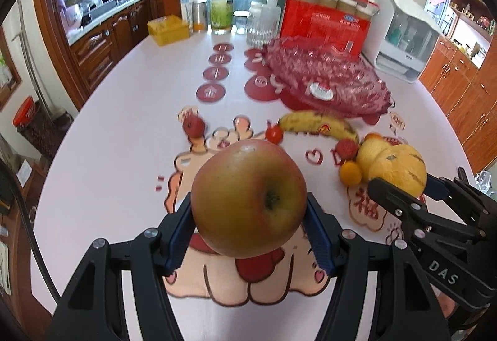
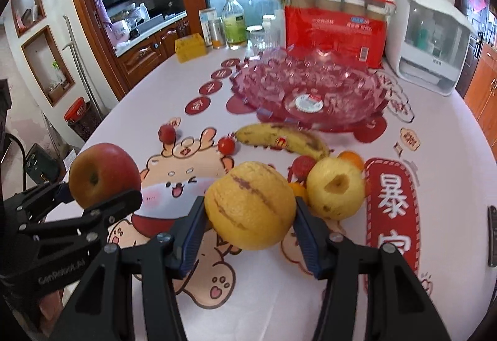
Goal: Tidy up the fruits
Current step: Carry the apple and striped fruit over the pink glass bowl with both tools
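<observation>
My left gripper (image 1: 248, 210) is shut on a red-green apple (image 1: 248, 198) and holds it above the table; it also shows in the right wrist view (image 2: 104, 174). My right gripper (image 2: 248, 210) is shut on a yellow striped melon (image 2: 250, 204), seen in the left wrist view (image 1: 400, 173). On the table lie a banana (image 2: 279, 139), a yellow apple (image 2: 335, 191), cherry tomatoes (image 2: 226, 145), small oranges (image 2: 352, 157) and a small red fruit (image 2: 166, 133). A pink glass bowl (image 2: 310, 92) stands behind them, holding no fruit.
At the table's far end stand a red carton (image 2: 335, 27), a white appliance (image 2: 431, 39), a juice bottle (image 2: 235, 24), glass jars (image 2: 259, 36) and a yellow box (image 2: 190, 47). Wooden cabinets line both sides. The table edge curves at left and right.
</observation>
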